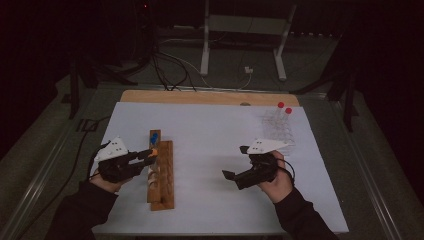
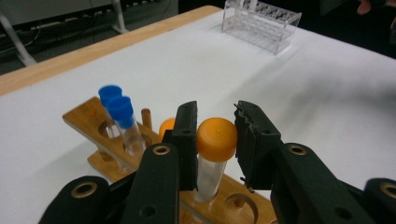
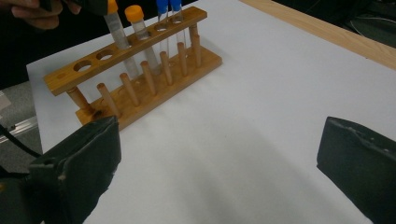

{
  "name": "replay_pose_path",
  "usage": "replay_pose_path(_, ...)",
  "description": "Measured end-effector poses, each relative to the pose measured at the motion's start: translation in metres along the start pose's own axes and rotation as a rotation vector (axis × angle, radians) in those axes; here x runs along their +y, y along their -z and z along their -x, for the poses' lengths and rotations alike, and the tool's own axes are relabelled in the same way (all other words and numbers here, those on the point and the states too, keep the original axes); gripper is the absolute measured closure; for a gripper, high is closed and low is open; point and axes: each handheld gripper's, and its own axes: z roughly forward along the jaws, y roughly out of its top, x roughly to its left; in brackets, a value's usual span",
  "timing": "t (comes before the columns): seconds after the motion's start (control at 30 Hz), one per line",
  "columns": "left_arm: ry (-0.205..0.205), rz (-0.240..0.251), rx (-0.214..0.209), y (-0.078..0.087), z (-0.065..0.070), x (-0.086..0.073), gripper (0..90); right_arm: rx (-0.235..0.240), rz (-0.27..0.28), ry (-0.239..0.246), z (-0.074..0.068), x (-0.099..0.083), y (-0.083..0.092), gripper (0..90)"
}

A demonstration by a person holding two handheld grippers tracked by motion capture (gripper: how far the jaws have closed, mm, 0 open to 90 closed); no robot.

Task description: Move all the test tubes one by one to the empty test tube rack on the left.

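Orange-capped tube going into the wooden rack, held by its cap in the left tongs.

The orange-capped tube (image 2: 212, 156) sits between the left tongs (image 2: 215, 135), which are clamped on its cap, its lower end through a hole in the wooden rack (image 2: 233, 196). Gripped only at the cap, the tube could tilt and jam against the hole's edge, or slip free if the cap turns. Just beyond the tongs a second orange-capped tube (image 3: 140, 37) stands in the next hole, then two blue-capped tubes (image 2: 122, 123); the nearer holes are empty. Whether the tubes hold anything I cannot tell. The right tongs (image 3: 219, 154) hang wide open, holding nothing, above the white table (image 1: 210, 150). Far behind, a clear plastic rack (image 2: 261, 23) holds red-capped tubes (image 1: 284, 108).
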Motion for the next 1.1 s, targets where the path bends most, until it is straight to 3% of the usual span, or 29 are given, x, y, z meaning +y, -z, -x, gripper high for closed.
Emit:
replay_pose_path(0.2,0.003,-0.027,-0.002,-0.005,-0.001,-0.007,71.7,0.002,-0.002,-0.001,0.000,-0.001,-0.001,0.0)
replay_pose_path(0.5,-0.002,-0.029,-0.008,-0.005,-0.001,-0.008,71.2,0.010,-0.003,-0.004,0.000,0.000,0.000,0.0)
replay_pose_path(0.57,0.002,-0.008,-0.017,-0.003,-0.001,-0.007,70.1,0.011,-0.001,-0.005,0.000,0.001,0.001,0.0)
replay_pose_path(0.83,-0.033,0.023,-0.029,0.003,0.012,0.003,46.1,0.002,0.016,-0.001,0.003,0.005,0.005,0.0)
replay_pose_path(1.1,-0.015,0.038,-0.034,0.004,0.015,0.006,20.4,-0.024,0.065,-0.005,0.016,0.015,0.021,0.0)
